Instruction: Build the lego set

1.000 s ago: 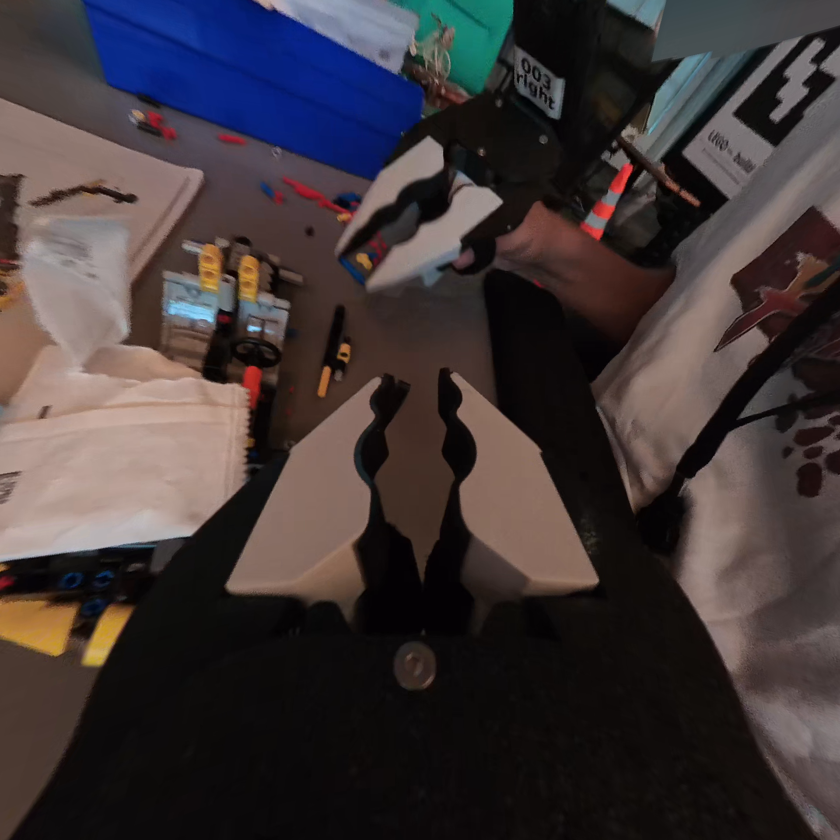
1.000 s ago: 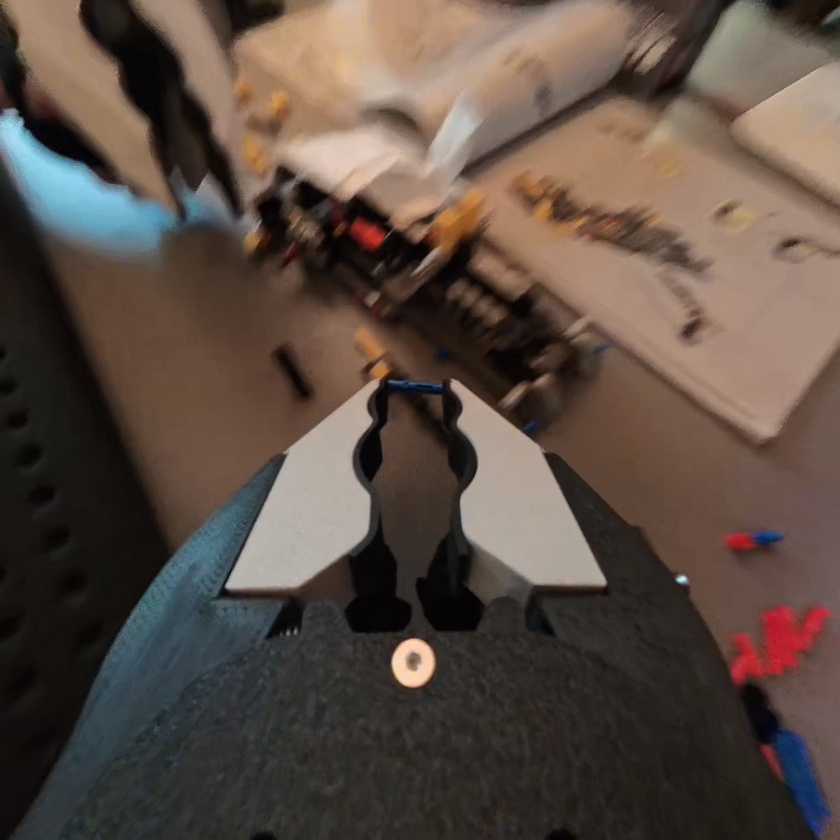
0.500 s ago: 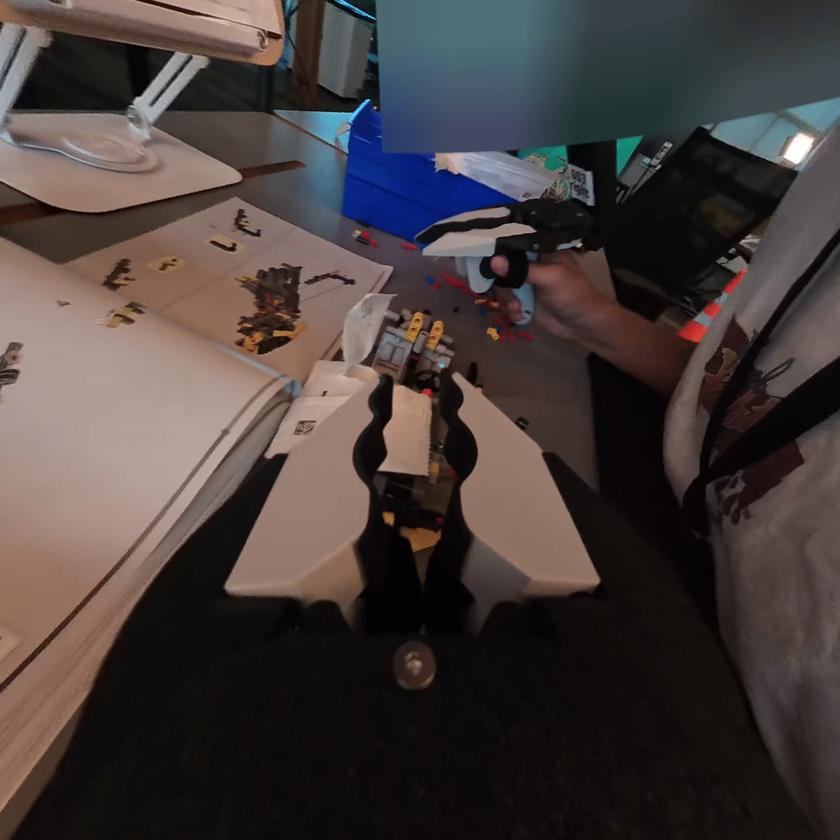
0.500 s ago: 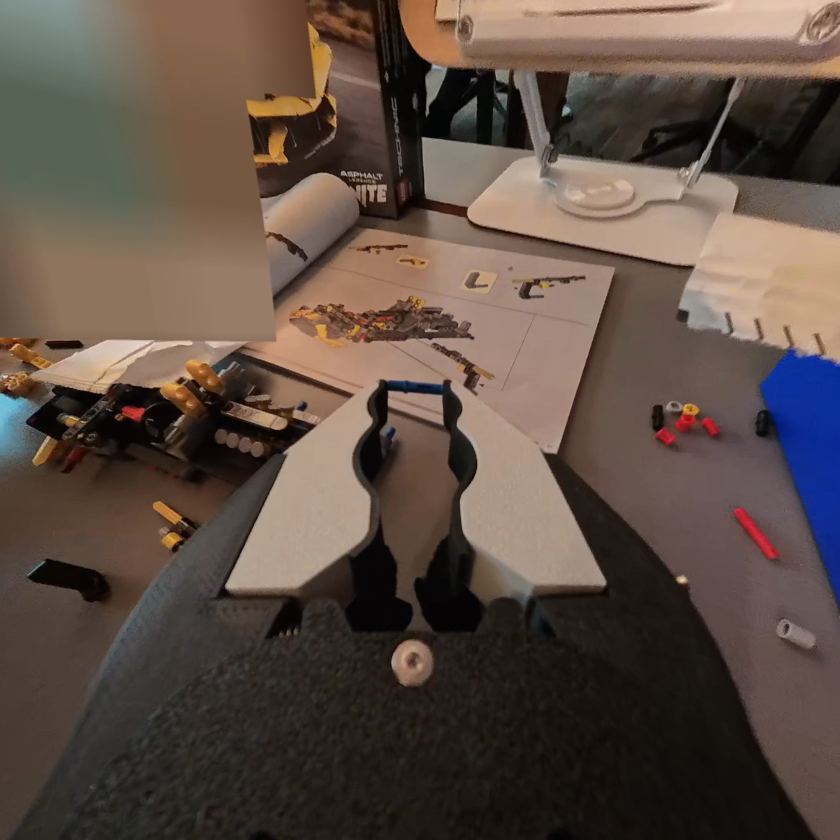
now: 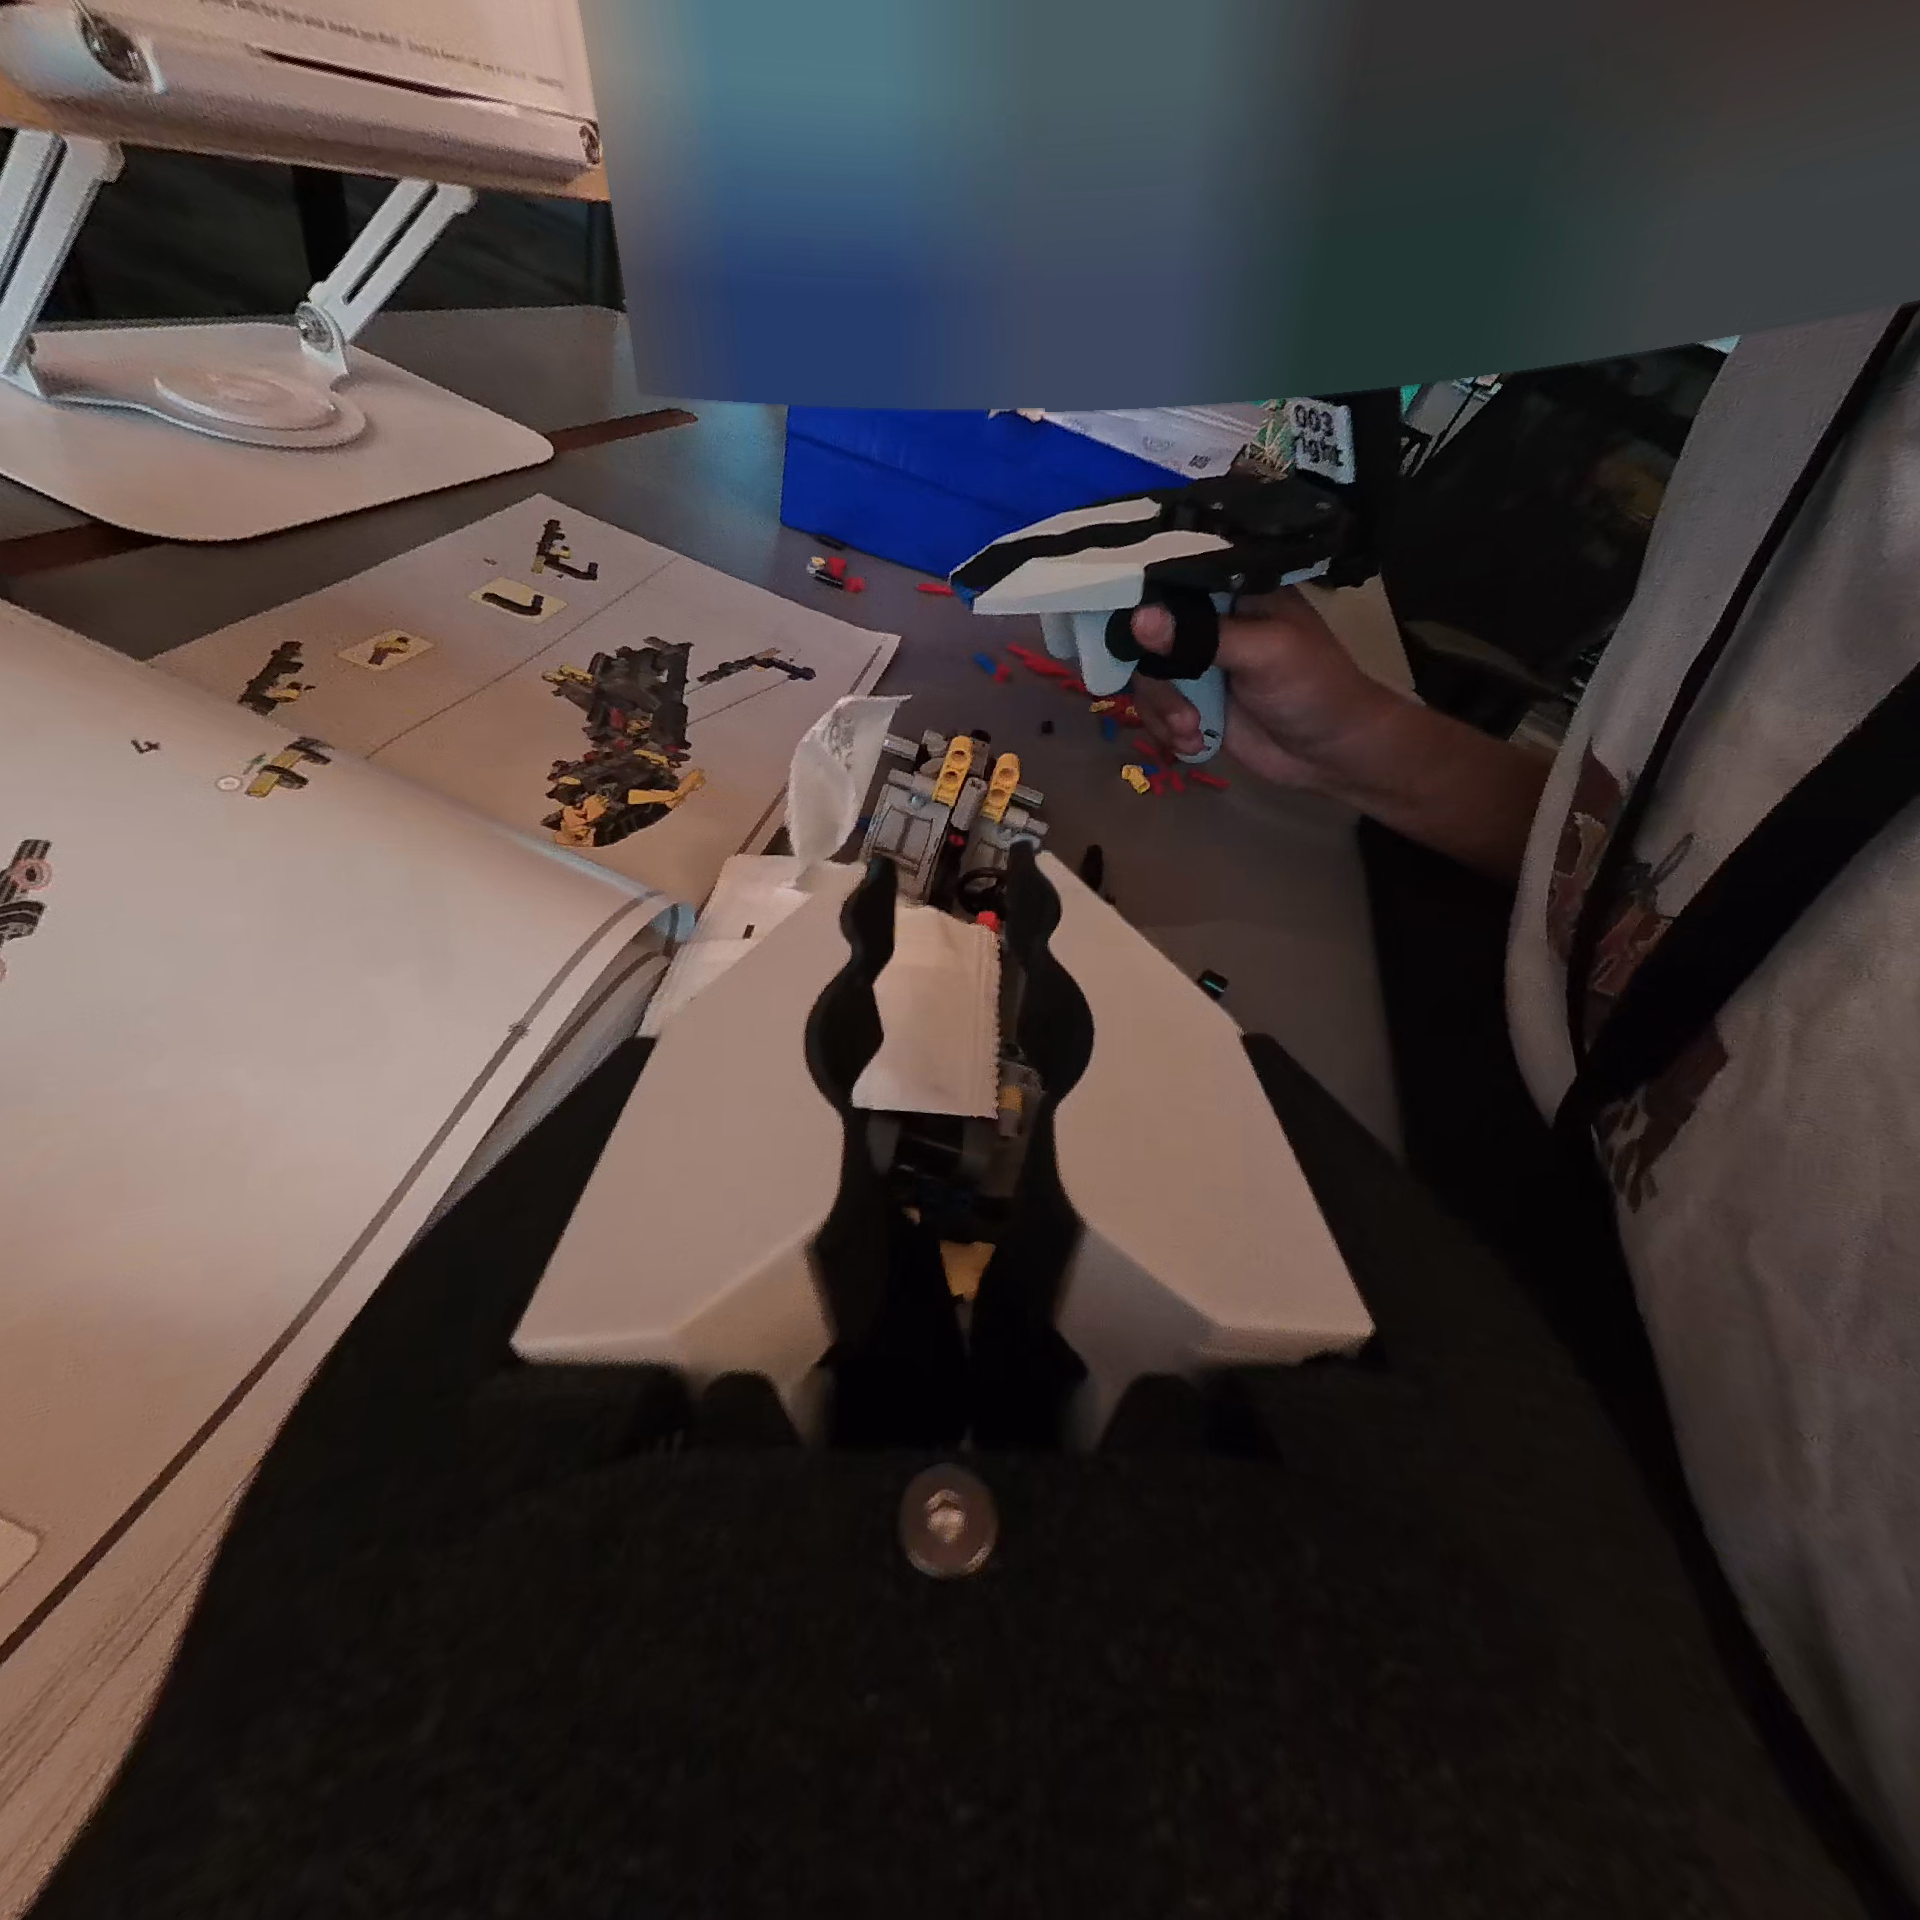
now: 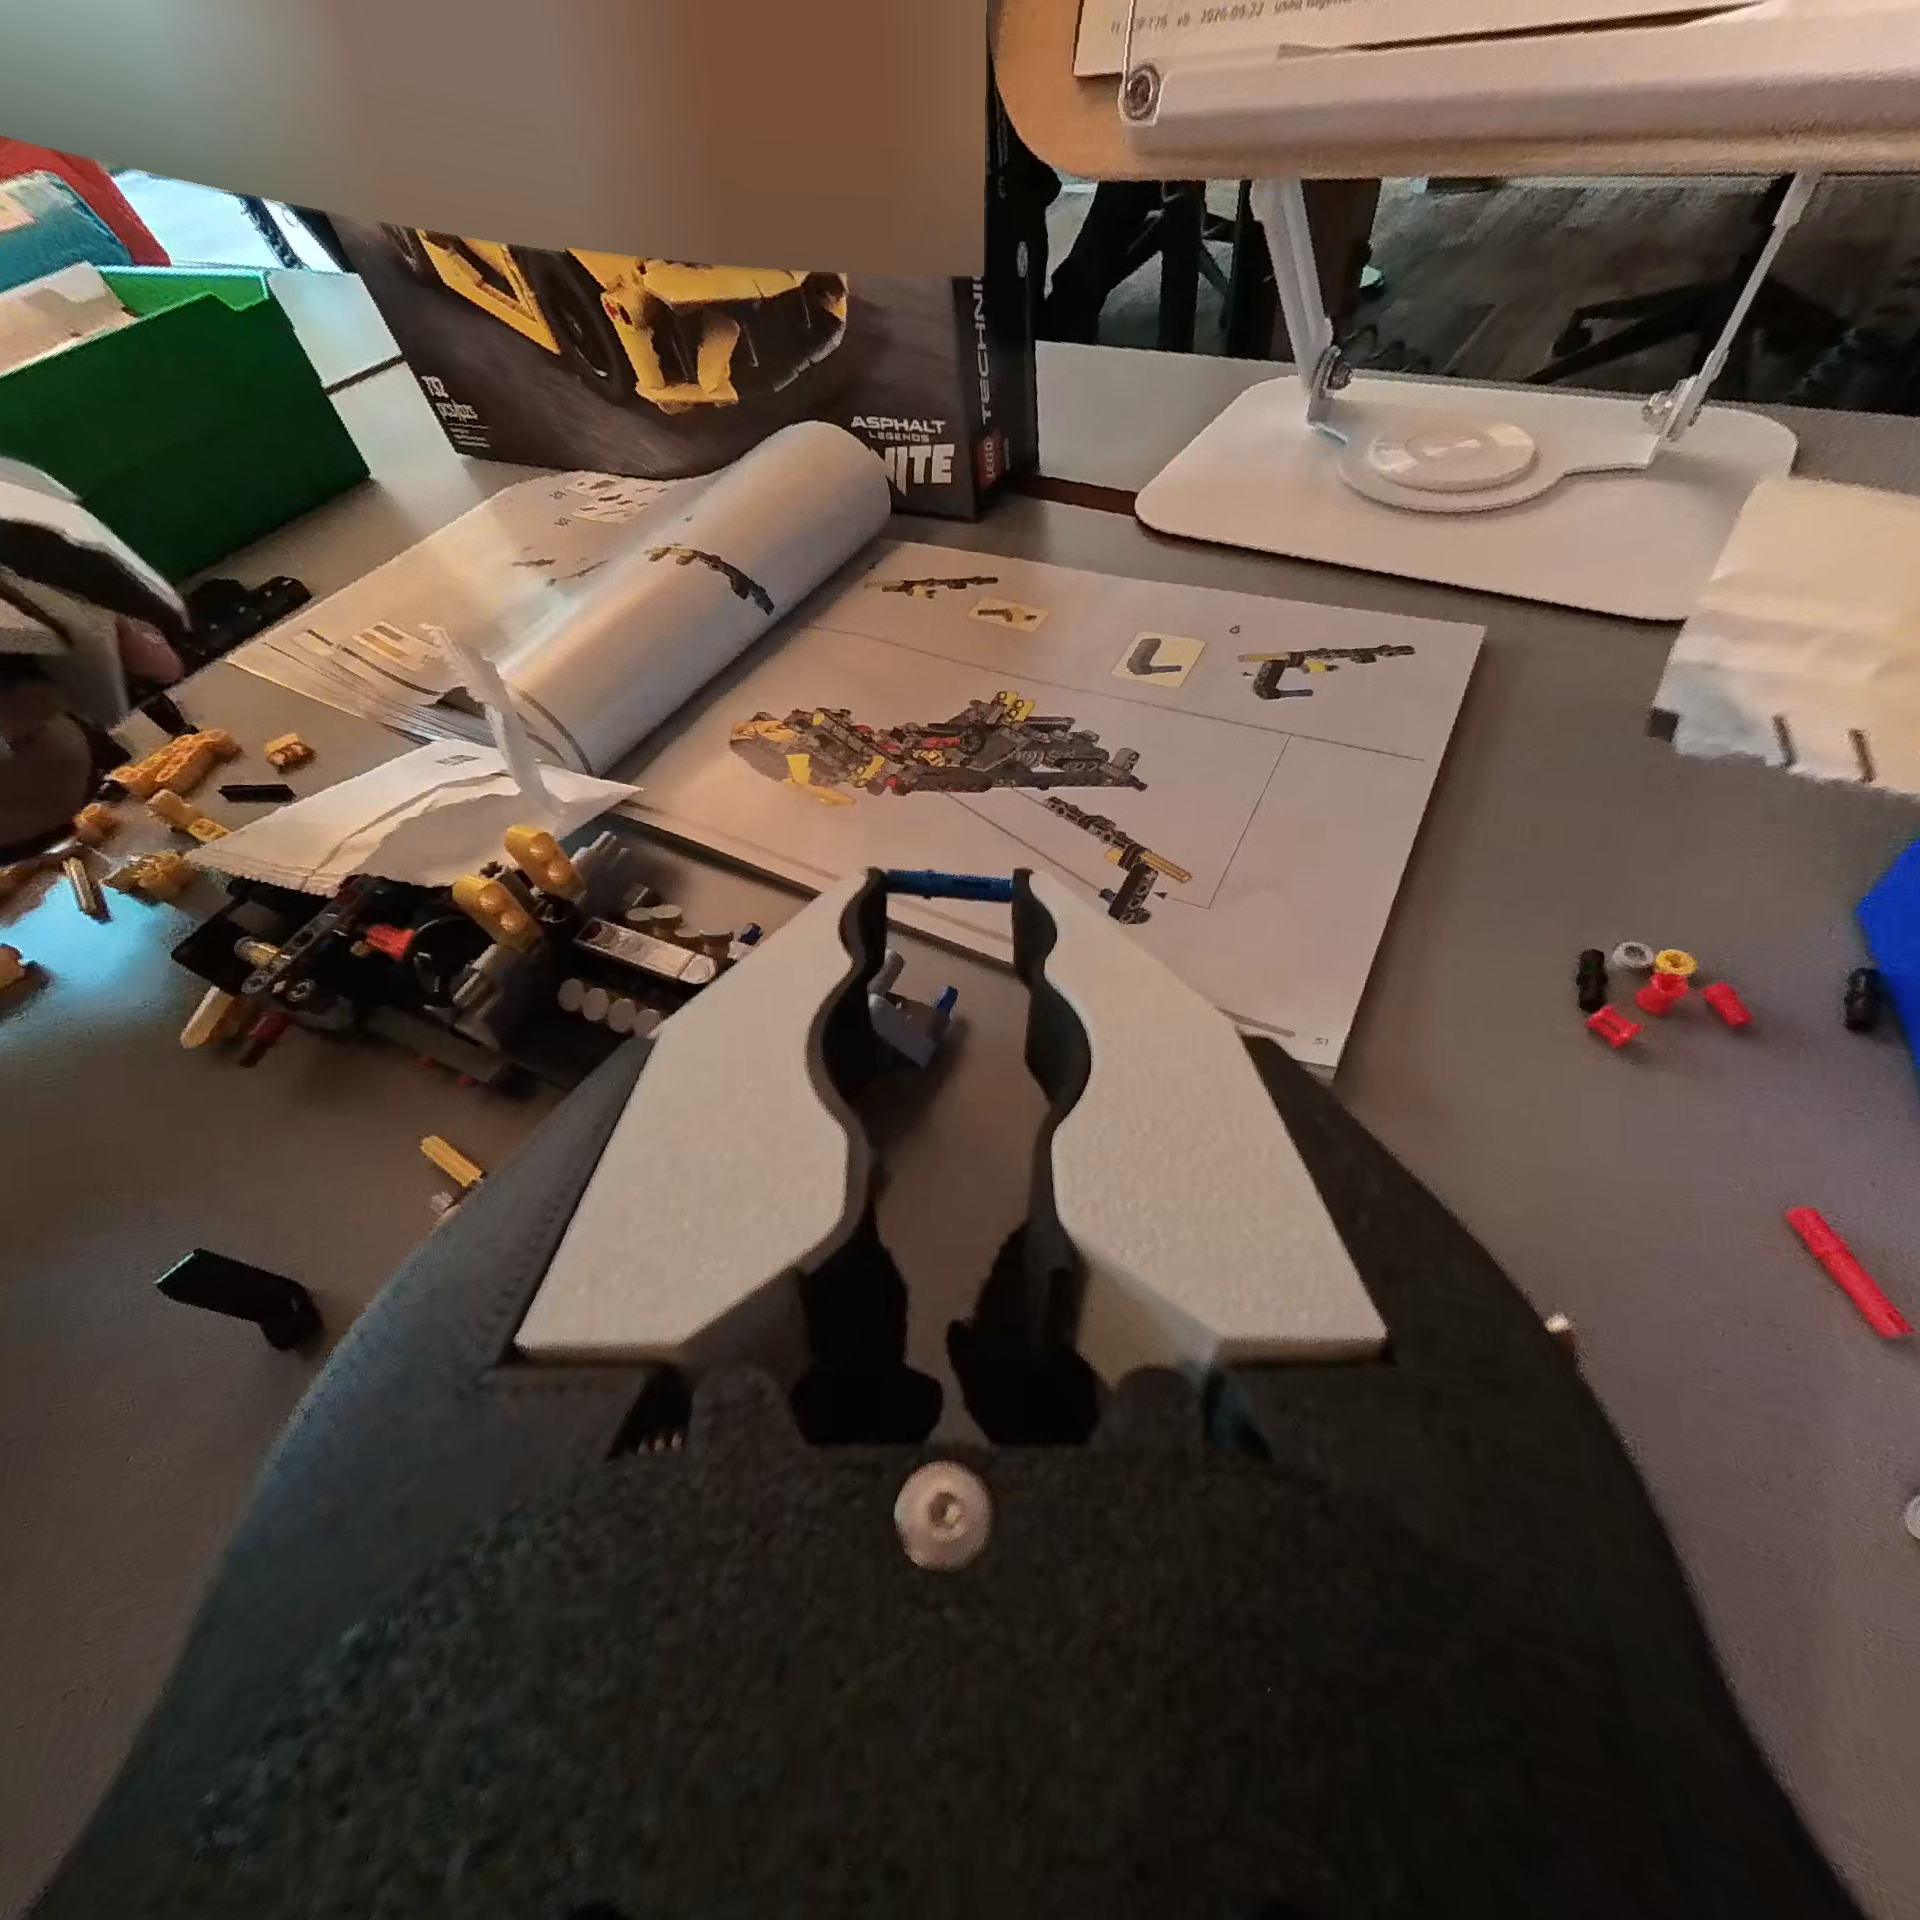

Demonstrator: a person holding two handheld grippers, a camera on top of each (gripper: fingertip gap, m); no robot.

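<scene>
1. The right tool (image 6: 950,883) grips one thin blue pin (image 6: 950,884) crosswise between its two fingertips, raised above the counter (image 6: 1558,1143).
2. The left tool (image 5: 950,875) holds nothing; its fingers stand a little apart, and it hangs over one white paper bag (image 5: 930,1023) that lies on the car model.
3. The half-built car model (image 6: 447,956), black and grey with two yellow pieces on top, sits on the counter to the left of the right tool's fingers, well apart from the blue pin and close beneath the left tool.
4. One small grey-and-blue piece (image 6: 909,1013) shows on the counter between the right tool's fingers.
5. One open instruction booklet (image 6: 1091,748) lies flat just beyond the right tool; its near edge passes under the fingertips.
6. To the right of that tool lie a cluster of about seven small red, black, yellow and grey pieces (image 6: 1662,987) and one red rod (image 6: 1847,1283), with bare counter between them and the tool.
7. Left of the model, a scatter of yellow pieces (image 6: 166,769) crowds the counter.
8. At the back stand one set box (image 6: 707,384), one green bin (image 6: 166,405) and one white stand (image 6: 1455,488); a blue bin (image 5: 935,488) closes the right side.
</scene>
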